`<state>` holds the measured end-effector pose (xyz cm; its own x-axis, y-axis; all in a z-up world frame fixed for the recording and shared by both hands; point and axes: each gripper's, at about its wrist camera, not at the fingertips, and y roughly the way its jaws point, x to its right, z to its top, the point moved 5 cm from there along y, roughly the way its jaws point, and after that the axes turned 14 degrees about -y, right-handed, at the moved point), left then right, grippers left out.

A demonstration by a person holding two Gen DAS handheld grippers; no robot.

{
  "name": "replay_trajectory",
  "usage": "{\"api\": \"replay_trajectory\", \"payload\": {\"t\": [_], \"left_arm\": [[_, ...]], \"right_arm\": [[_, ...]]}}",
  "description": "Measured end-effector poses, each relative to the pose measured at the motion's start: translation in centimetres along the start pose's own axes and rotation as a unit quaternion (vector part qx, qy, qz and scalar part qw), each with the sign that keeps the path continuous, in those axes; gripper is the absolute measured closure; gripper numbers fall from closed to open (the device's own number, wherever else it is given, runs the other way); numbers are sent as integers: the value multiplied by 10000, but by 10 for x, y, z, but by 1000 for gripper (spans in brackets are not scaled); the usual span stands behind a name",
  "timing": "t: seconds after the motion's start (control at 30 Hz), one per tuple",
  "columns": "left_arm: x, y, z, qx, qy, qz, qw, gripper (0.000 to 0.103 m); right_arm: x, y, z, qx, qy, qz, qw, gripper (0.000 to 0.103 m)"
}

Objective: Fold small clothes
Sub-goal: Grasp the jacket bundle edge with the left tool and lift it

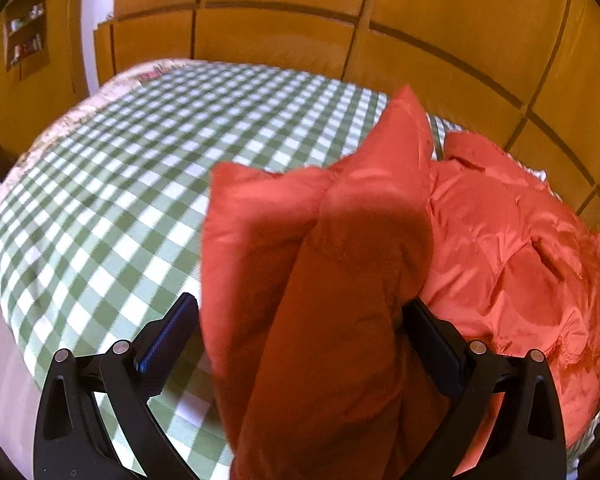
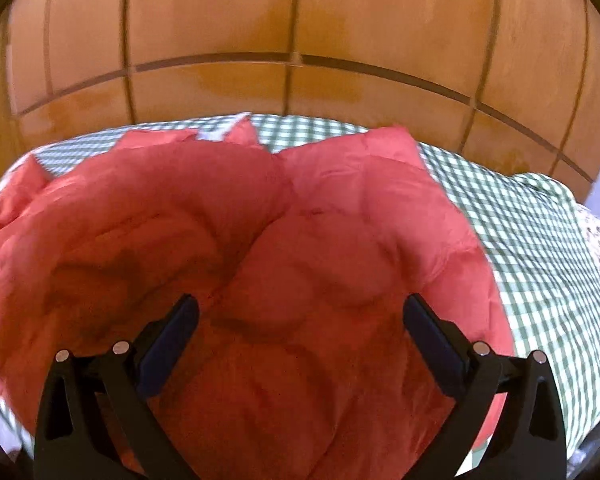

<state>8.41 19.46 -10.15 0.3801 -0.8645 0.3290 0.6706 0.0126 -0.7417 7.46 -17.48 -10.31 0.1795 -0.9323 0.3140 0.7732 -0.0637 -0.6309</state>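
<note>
Mid-fold: red garment (image 2: 284,240) bunched on checkered bed (image 1: 112,200), left claw (image 1: 300,344) wide open around a raised flap, right claw (image 2: 300,344) wide open over it, next needs pinching an edge

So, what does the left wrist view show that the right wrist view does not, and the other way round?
Only the left wrist view shows a shelf with small items on the far left, and a raised part of the red padded garment standing up between the fingers of the left gripper.

Only the right wrist view shows the garment lying spread under the right gripper, and a floral fabric edge at the right.

Both show the garment, the green checked sheet, the wooden panels and wide-open jaws.
</note>
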Motion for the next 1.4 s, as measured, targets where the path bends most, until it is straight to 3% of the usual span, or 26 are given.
{"api": "replay_trajectory", "payload": {"t": [0.07,0.23,0.37,0.57,0.6,0.67,0.7,0.77,0.83,0.93,1.0,1.1,1.17,1.23,1.4], "left_arm": [[0,0,-2,5,7,-56,10000,3],[-10,-2,-1,13,-258,-243,9994,3],[-23,12,-6,-509,-899,-907,9905,3],[-6,13,-9,-842,-778,-1440,9829,4],[-2,13,-9,-874,-816,-1439,9823,7],[0,14,-6,-883,-936,-1343,9825,38],[1,12,-3,-868,-1035,-1366,9814,43],[2,3,2,-788,-1059,-1375,9817,62],[11,-12,11,-595,-847,-1372,9851,72],[28,-38,21,-285,-454,-1443,9881,78],[39,-52,26,-119,-323,-1569,9870,80],[52,-68,33,6,-269,-1746,9843,81],[61,-78,36,81,-227,-1850,9824,82],[68,-84,39,127,-192,-1940,9807,83],[84,-96,49,183,-96,-2041,9787,83]], "right_arm": [[-7,12,-9,-194,-263,-88,9994,2],[-6,20,-13,-95,-170,4,9998,2],[-7,21,-15,-18,-152,42,9999,2],[-7,21,-16,86,-91,67,9999,2],[-7,21,-16,90,-85,61,9999,2],[-6,22,-15,91,-74,43,9999,2],[-6,22,-15,87,-69,41,9999,2],[-6,21,-14,24,-97,69,9999,2],[-2,14,-10,-85,-101,118,9998,2],[14,-7,11,476,317,141,9983,2],[18,-9,28,629,384,137,9972,2],[5,13,59,455,120,207,9987,2],[-9,40,72,286,-188,-36,9994,2],[-21,72,72,-56,-443,-189,9988,2],[-26,86,70,14,-488,-257,9985,2]]}}
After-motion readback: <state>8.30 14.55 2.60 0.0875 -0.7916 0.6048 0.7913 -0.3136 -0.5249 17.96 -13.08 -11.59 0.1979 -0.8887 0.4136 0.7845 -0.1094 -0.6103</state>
